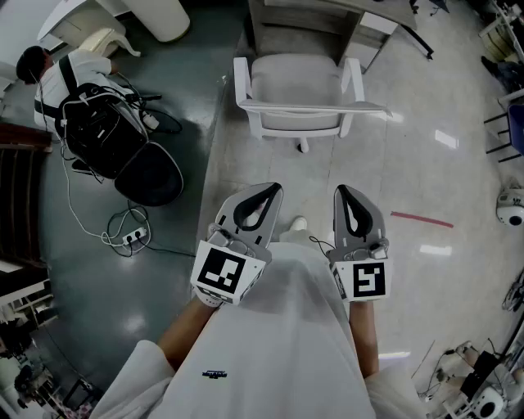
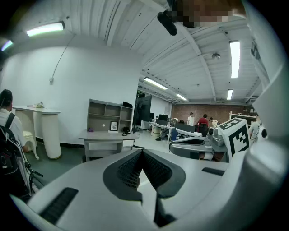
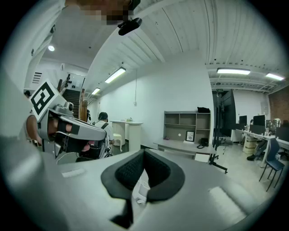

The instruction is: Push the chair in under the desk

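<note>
Both pinched shut and empty, the left claw (image 1: 273, 192) and right claw (image 1: 342, 193) hover short of the chair (image 1: 299, 98) — it stands facing the worktop (image 1: 288, 23) (an off-centre shove may swivel it askew).

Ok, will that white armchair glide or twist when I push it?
Likely glides: the white armchair stands on smooth, glossy floor. Its base looks like one central stem, so an off-centre push may swivel it.

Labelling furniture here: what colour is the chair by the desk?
The chair is white; the head view shows it best.
</note>
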{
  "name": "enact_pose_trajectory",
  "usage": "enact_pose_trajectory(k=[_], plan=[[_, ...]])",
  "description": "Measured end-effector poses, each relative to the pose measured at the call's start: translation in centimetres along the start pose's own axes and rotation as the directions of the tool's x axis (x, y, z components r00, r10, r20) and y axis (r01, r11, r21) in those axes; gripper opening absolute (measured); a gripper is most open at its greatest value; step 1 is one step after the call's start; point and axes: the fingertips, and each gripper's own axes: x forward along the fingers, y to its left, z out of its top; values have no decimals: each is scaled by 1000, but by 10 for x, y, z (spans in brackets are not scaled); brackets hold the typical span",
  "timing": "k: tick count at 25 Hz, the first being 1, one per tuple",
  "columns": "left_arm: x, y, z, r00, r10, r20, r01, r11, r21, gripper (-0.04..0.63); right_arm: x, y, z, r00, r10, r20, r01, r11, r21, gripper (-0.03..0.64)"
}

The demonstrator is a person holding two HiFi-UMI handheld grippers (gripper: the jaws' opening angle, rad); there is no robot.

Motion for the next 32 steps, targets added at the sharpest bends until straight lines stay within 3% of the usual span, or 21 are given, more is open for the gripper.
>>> enact_pose_trajectory(k=[5, 11, 16, 20, 23, 32], plan=[[4, -6, 0, 1000, 15, 6, -15, 999, 45, 8, -9, -5, 8, 1000, -9, 10, 9, 1000, -3, 12], [17, -12, 5, 998, 66, 17, -67, 996, 56, 8, -15, -36, -4, 998, -25, 66, 21, 998, 59, 11], [19, -19, -6, 994, 109, -2, -108, 992, 63, 8, -18, -58, -19, 998, -20, 64, 18, 999, 39, 11], [27, -17, 0, 993, 115, -31, -113, 992, 54, 8, -16, -67, -18, 1000, -1, 9, 0, 1000, 29, 11], [47, -5, 16, 994, 111, -12, -109, 991, 76, 8, 0, -74, -20, 1000, 2, -13, -2, 1000, -1, 11], [120, 78, 41, 997, 74, 4, -74, 997, 10, 8, 98, -96, 5, 1000, 25, 7, -24, 996, -84, 11]])
